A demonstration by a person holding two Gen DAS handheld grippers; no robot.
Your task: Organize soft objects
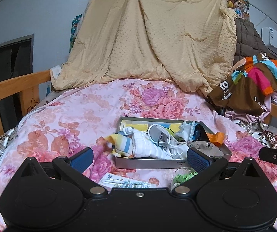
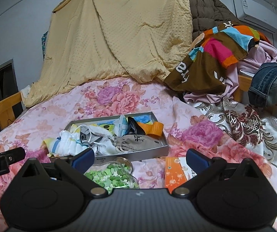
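Soft items [image 1: 150, 145] in tray [image 1: 150, 163] on bed [image 1: 70, 116]

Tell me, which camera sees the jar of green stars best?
The right wrist view: the jar lies there in full, lid and green stars clear. The left wrist view catches only a sliver of it, behind the hand-held gripper's finger.

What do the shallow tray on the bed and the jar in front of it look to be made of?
The tray looks like metal: grey, thin-walled, with a dull sheen and crisp folded corners; tin or steel, I cannot tell. The jar looks like clear glass or plastic, since the green bits inside show through.
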